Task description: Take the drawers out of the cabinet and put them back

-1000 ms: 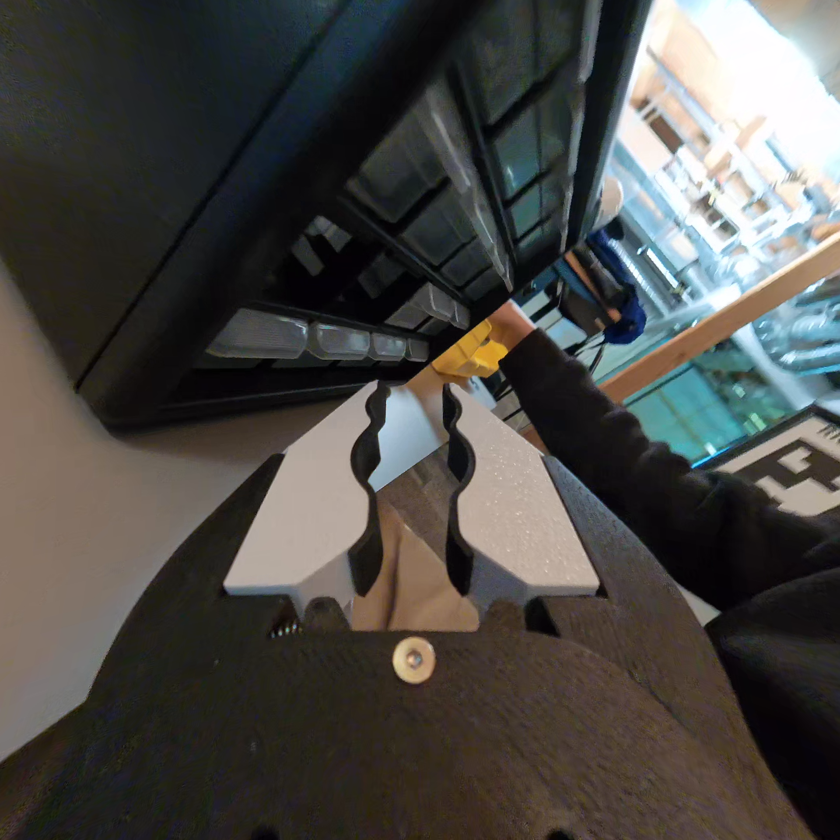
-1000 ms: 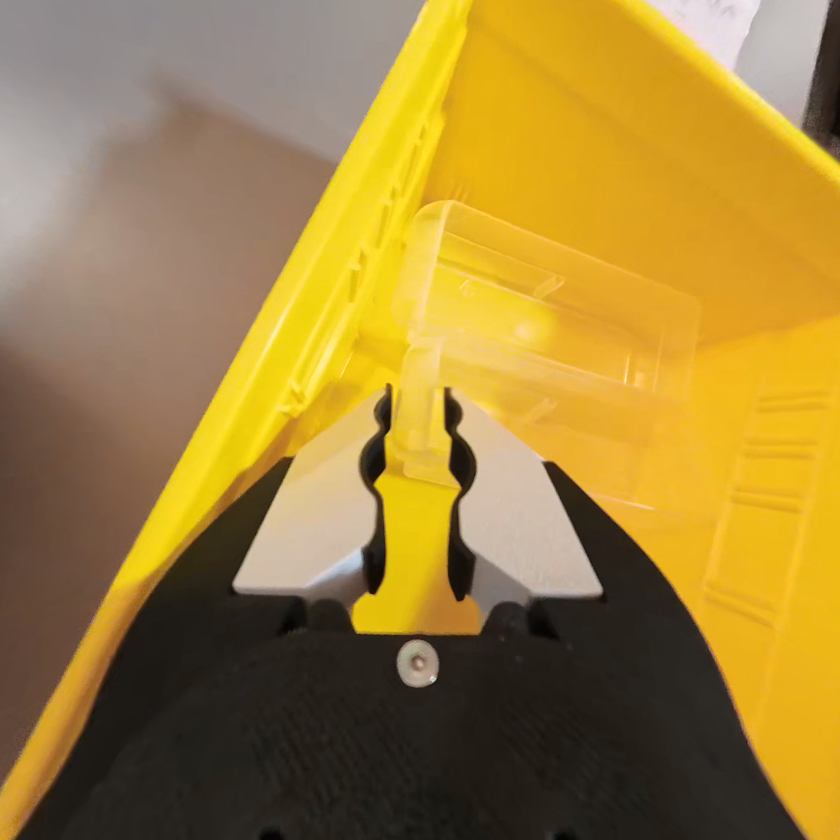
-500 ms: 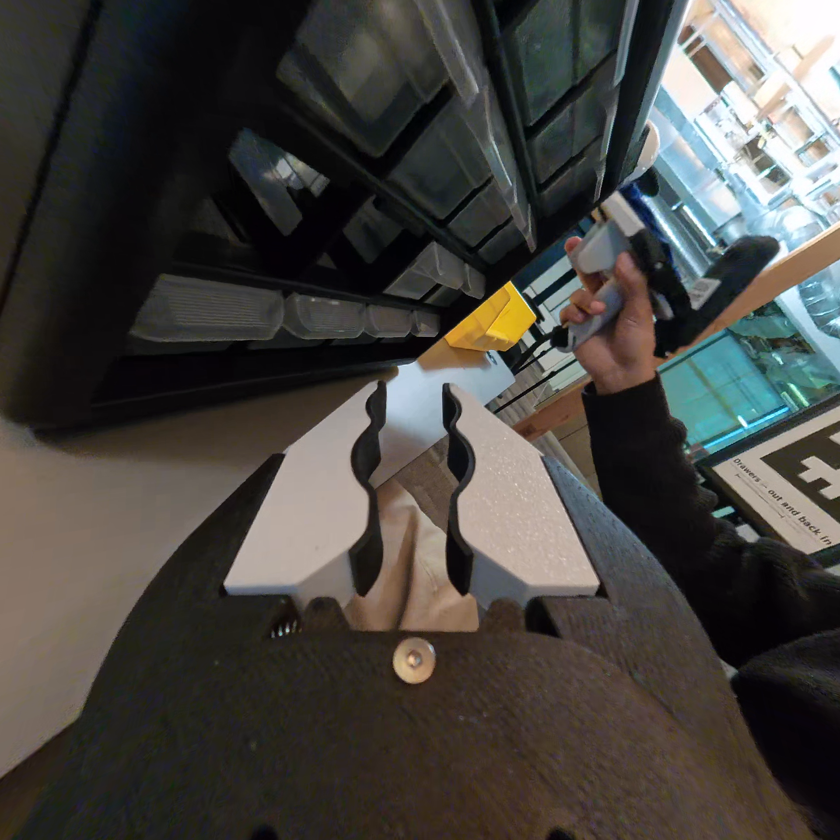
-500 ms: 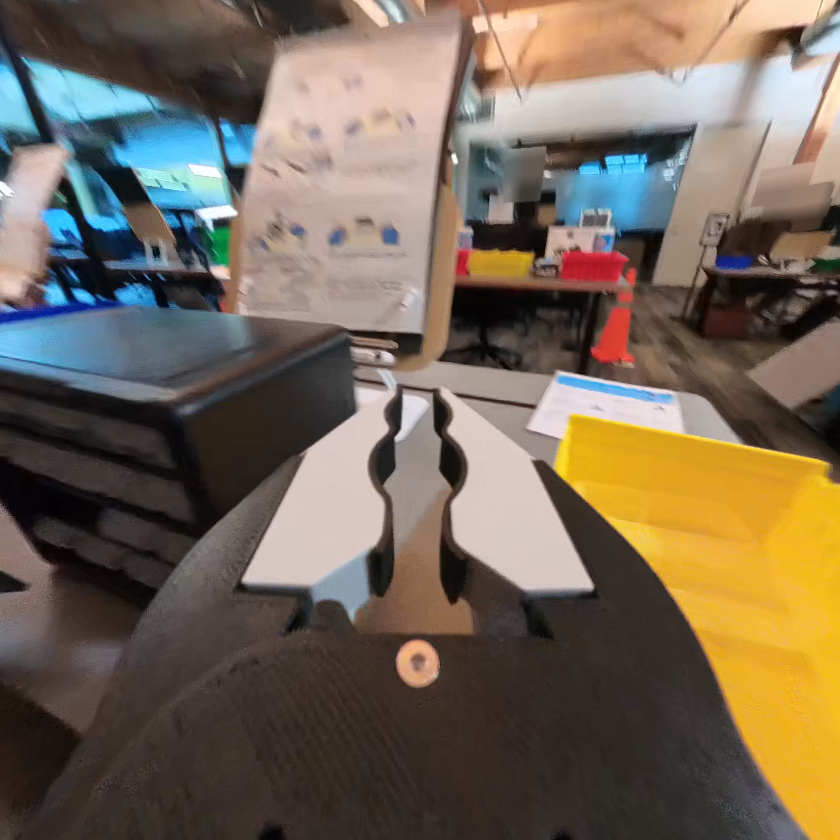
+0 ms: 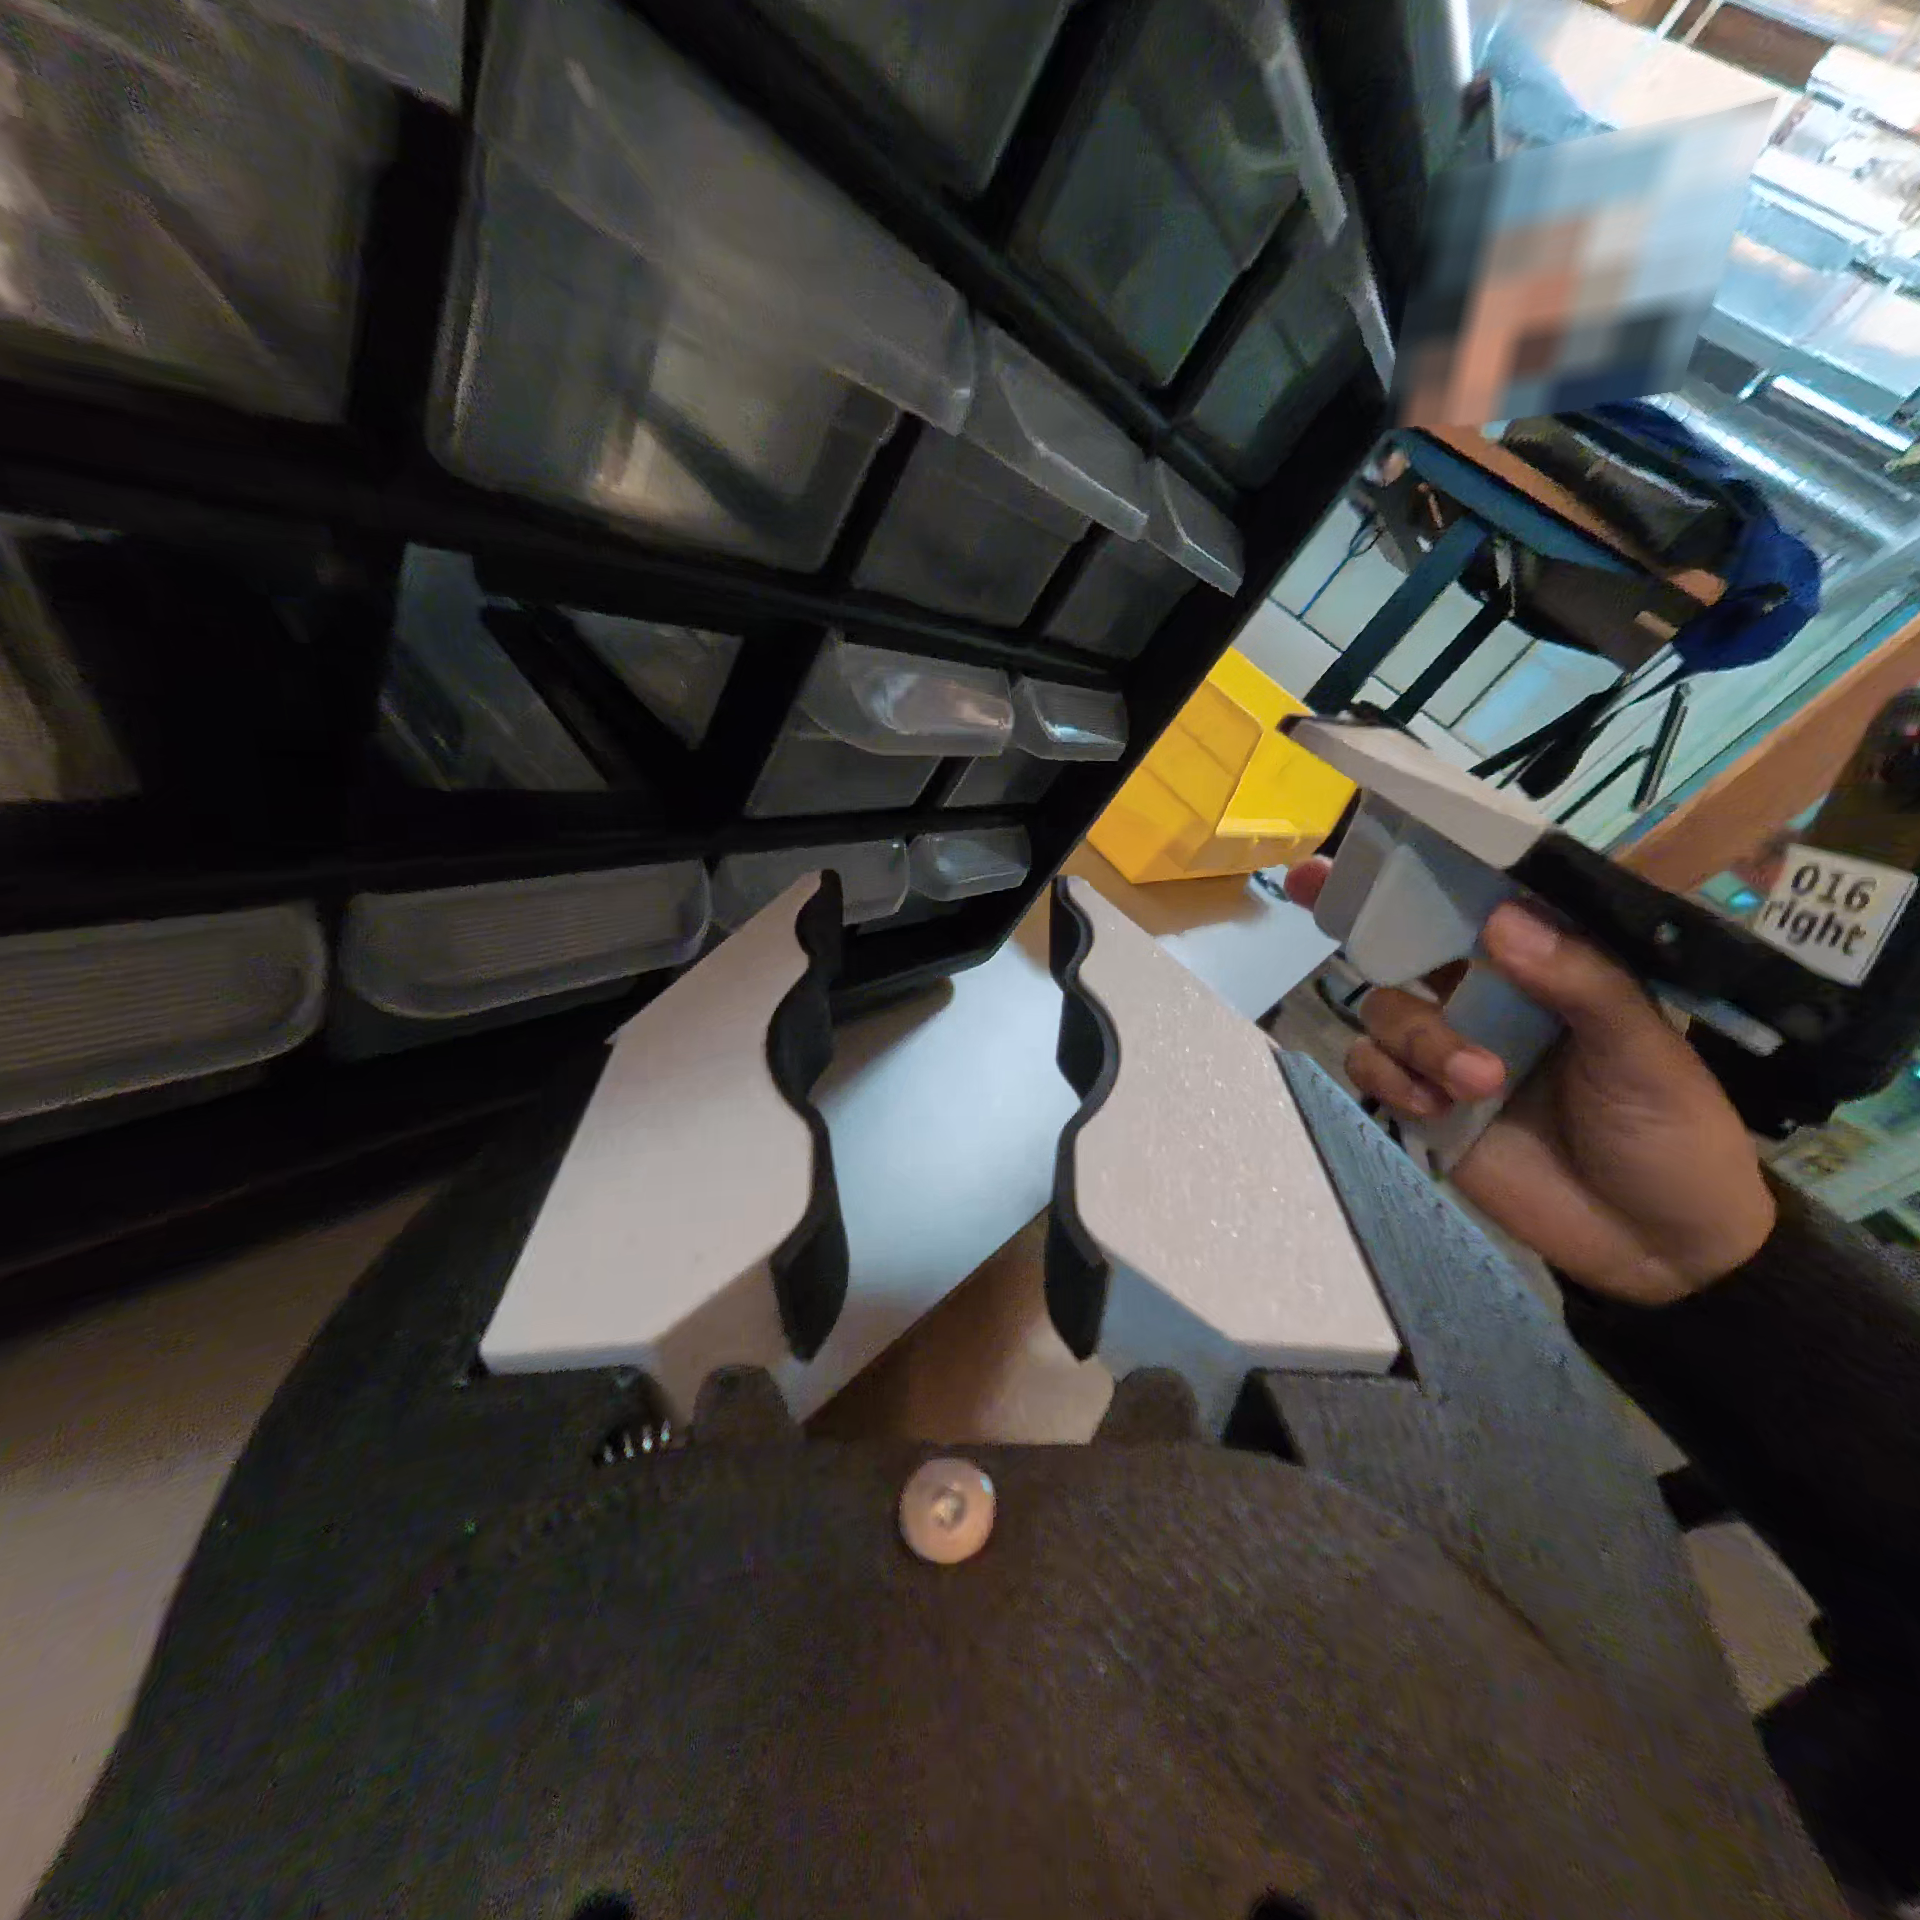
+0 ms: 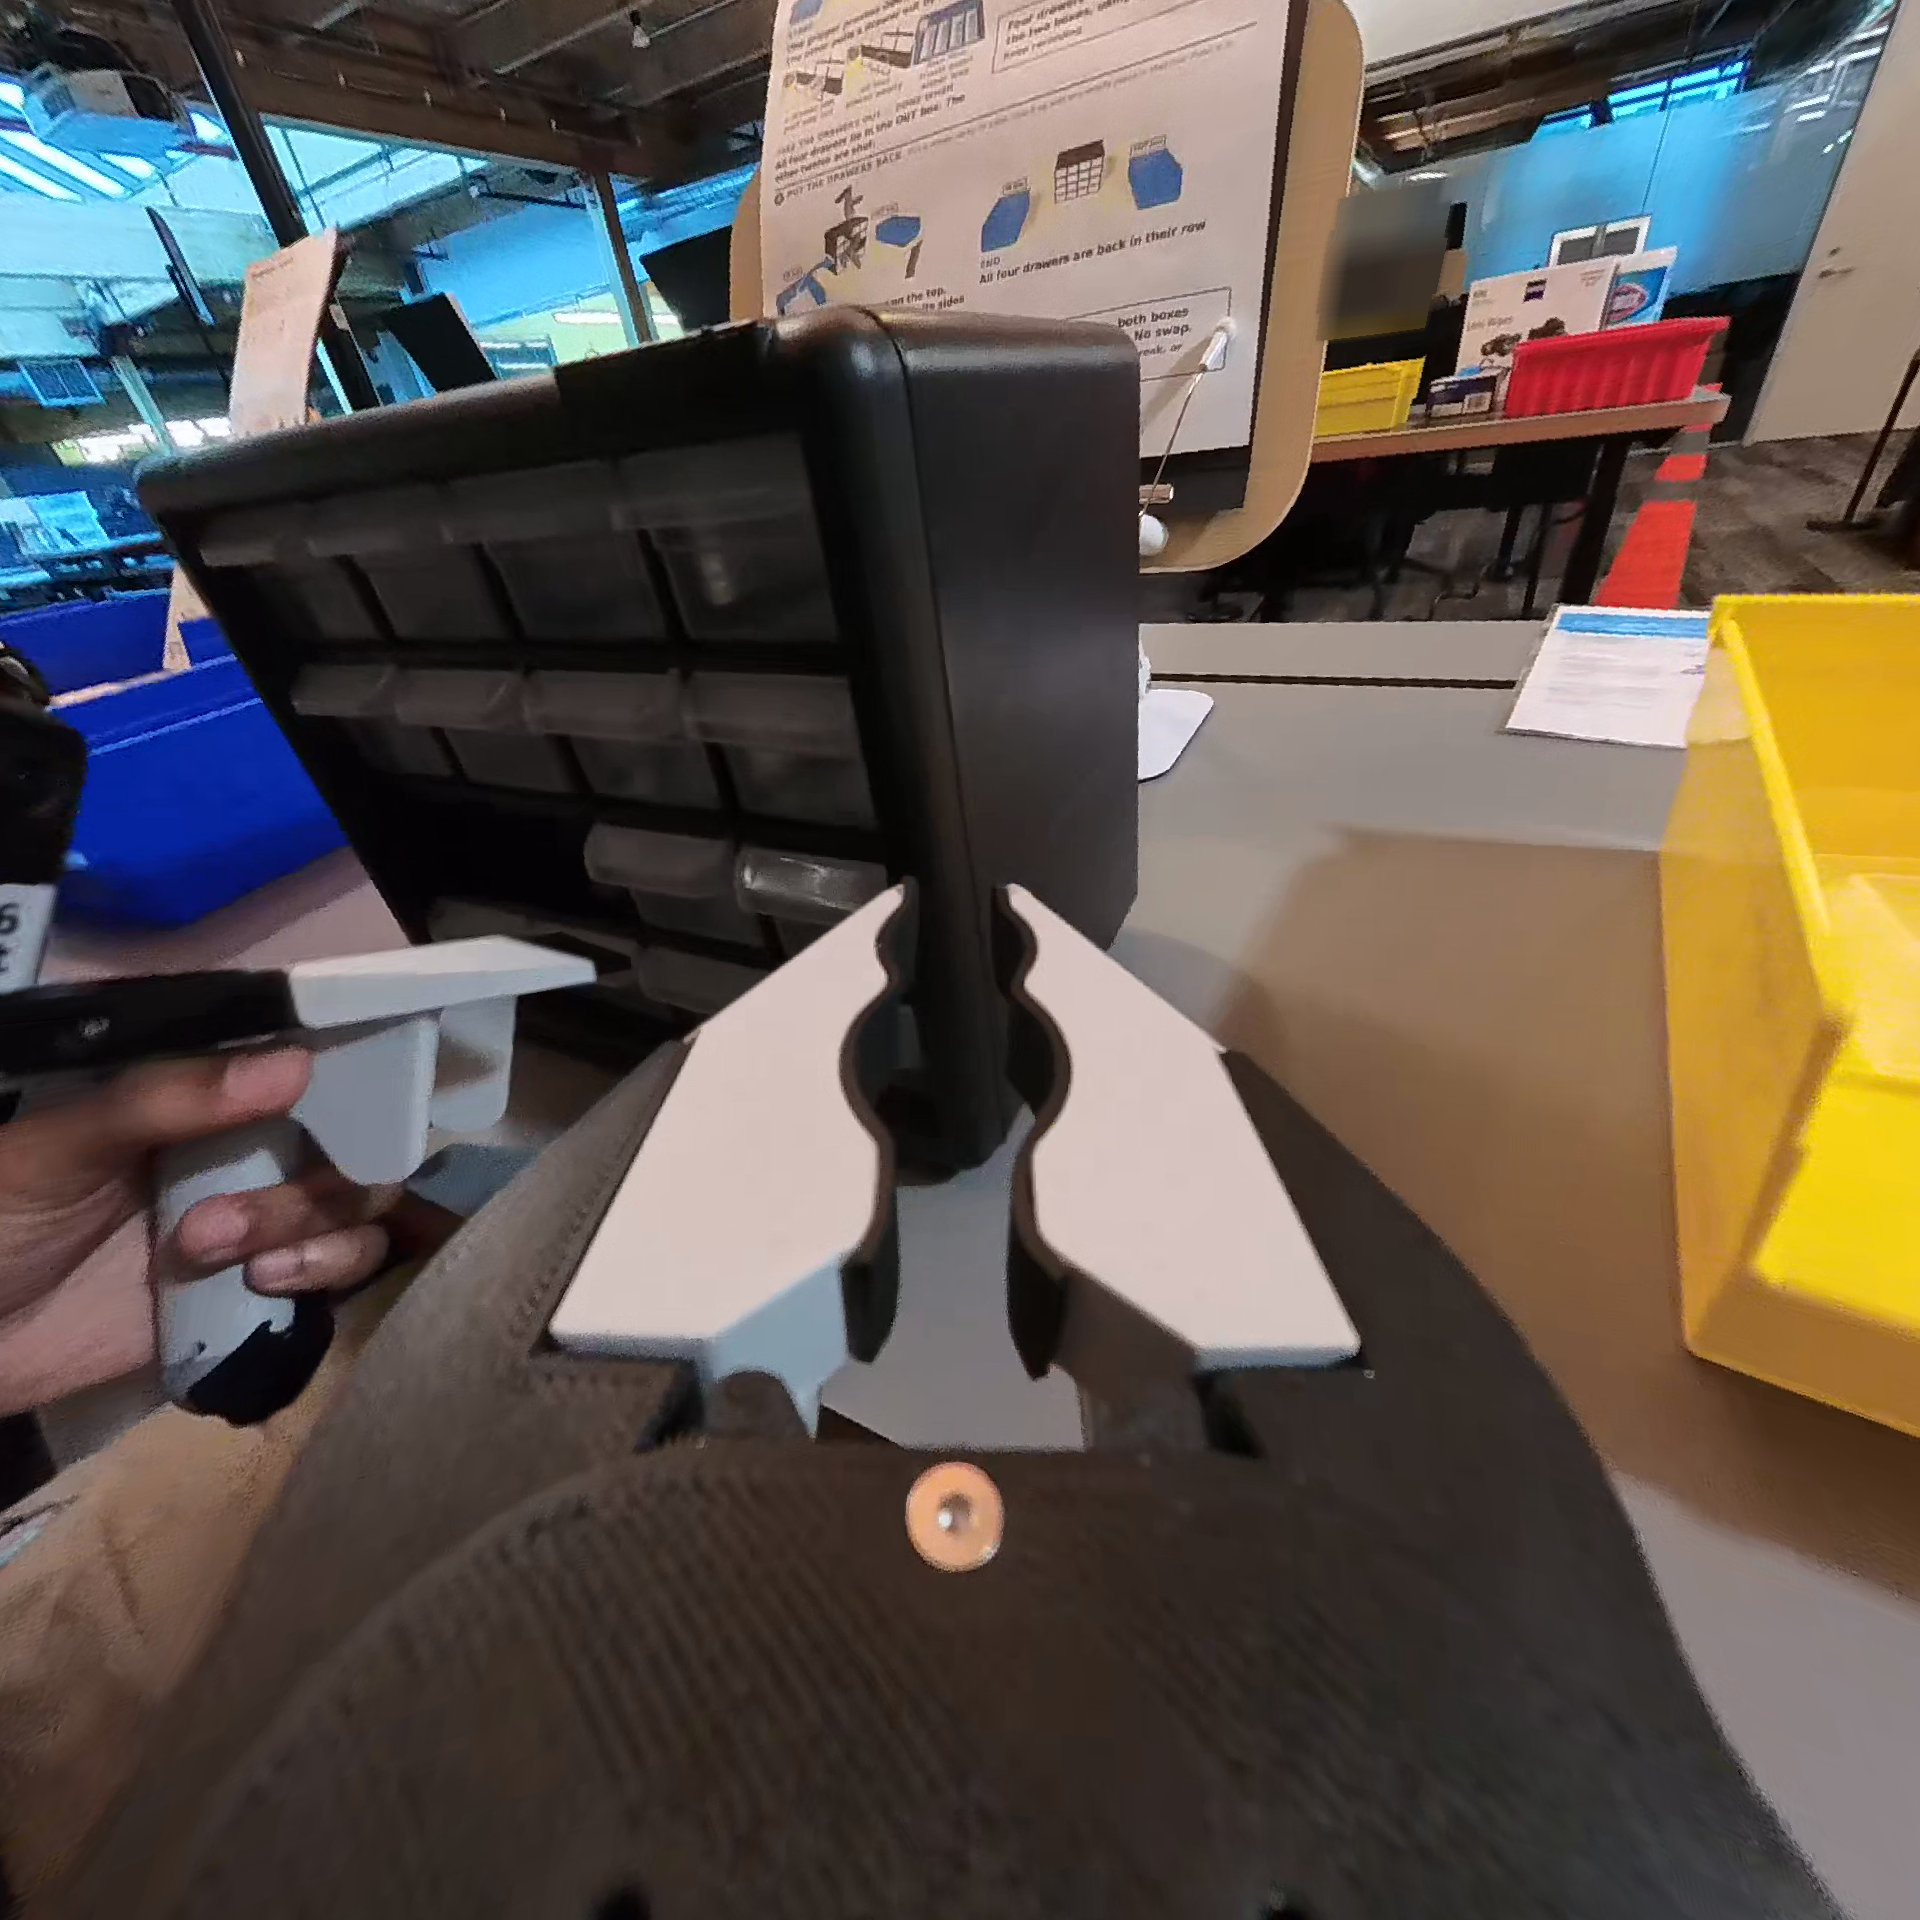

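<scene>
At the cabinet's (image 6: 665, 665) right edge, the right tool (image 6: 954, 914) hangs released and empty, its clear drawer left in the yellow bin (image 6: 1808, 935) (a second ago still pinched); the left tool (image 5: 935, 914), also released, faces the remaining drawers (image 5: 904, 717)

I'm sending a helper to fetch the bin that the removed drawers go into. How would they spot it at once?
Find the black drawer cabinet standing on the grey table. To its right, past its plain side wall, sits the yellow bin, an open-topped plastic tub. The other bin beside the cabinet, on its left, is the blue bin; only this one is bright yellow.
</scene>
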{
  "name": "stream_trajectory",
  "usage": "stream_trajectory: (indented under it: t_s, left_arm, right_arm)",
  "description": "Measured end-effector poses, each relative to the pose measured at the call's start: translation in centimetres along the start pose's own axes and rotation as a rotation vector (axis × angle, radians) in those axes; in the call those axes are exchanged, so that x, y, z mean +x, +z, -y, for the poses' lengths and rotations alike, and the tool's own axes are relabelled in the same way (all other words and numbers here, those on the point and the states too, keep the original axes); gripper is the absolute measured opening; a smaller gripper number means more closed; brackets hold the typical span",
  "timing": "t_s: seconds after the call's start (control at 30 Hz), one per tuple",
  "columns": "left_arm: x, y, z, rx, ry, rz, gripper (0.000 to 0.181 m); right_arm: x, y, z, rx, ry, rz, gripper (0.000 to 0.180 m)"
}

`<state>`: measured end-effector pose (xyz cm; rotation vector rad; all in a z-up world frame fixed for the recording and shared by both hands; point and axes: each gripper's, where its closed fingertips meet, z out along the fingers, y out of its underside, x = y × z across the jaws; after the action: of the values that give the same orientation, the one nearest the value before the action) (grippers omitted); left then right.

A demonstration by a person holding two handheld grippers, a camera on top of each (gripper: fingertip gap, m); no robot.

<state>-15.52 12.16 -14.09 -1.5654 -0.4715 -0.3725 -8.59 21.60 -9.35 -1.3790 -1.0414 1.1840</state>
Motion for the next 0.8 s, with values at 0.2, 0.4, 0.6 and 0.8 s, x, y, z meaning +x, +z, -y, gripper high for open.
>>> stream_trajectory:
  t_s: [0.2, 0.4, 0.6, 0.8]
  left_arm:
    - [-0.2, 1.7, 1.0, 0.014, -0.125, -0.070, 0.031]
    - [0.0, 1.8, 2.0, 0.081, -0.251, -0.139, 0.007]
    - [-0.2, 1.3, 1.4, 0.065, -0.223, -0.114, 0.000]
    - [2.5, 0.7, 0.5, 0.034, -0.123, -0.170, 0.000]
  right_arm:
    - [-0.3, 0.3, -1.4, -0.052, -0.087, 0.020, 0.010]
    - [-1.8, 1.2, -2.6, -0.097, -0.174, 0.073, 0.008]
    - [-3.0, 1.7, -3.1, -0.114, -0.267, 0.110, 0.007]
    - [-3.6, 1.9, -2.9, -0.105, -0.359, 0.108, 0.005]
